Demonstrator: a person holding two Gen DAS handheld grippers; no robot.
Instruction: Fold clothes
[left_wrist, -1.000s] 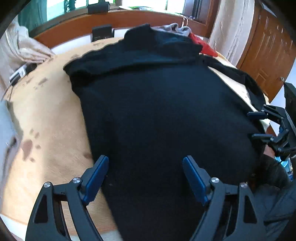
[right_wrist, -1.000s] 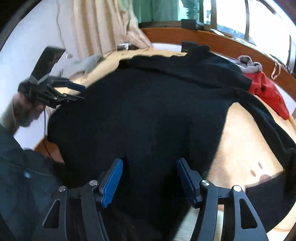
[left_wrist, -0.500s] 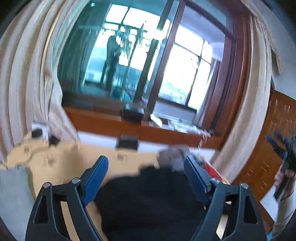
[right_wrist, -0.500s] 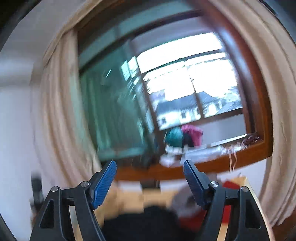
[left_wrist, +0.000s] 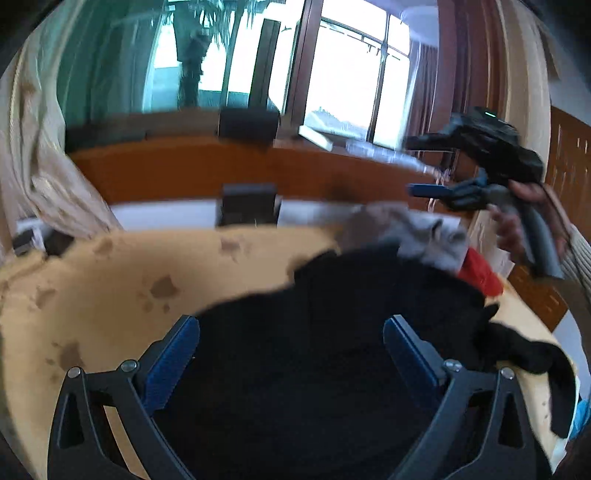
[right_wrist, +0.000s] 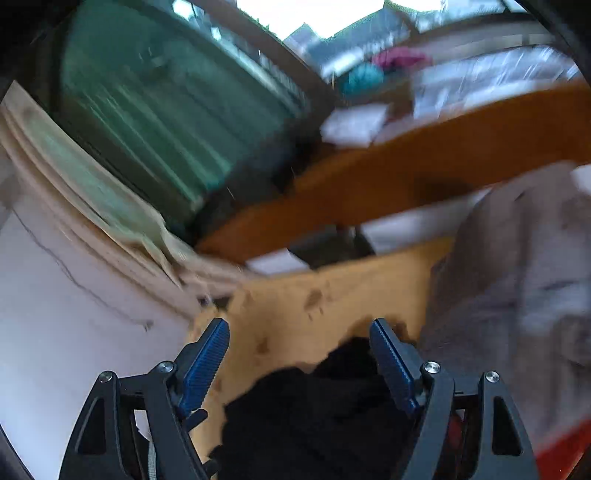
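**Both grippers lifted off the black garment**

Raised since a second ago, both cameras now look toward the window instead of down at cloth. A tan bed carries the black garment, with grey clothing and a red item behind it. Left hand-held gripper: jaws opening wide, empty. Right hand-held gripper: jaws apart, empty.

We take this for a home bedroom, since we see a bed with a tan paw-print sheet, an orange wooden headboard, cream curtains, tall wood-framed windows and strewn clothes.
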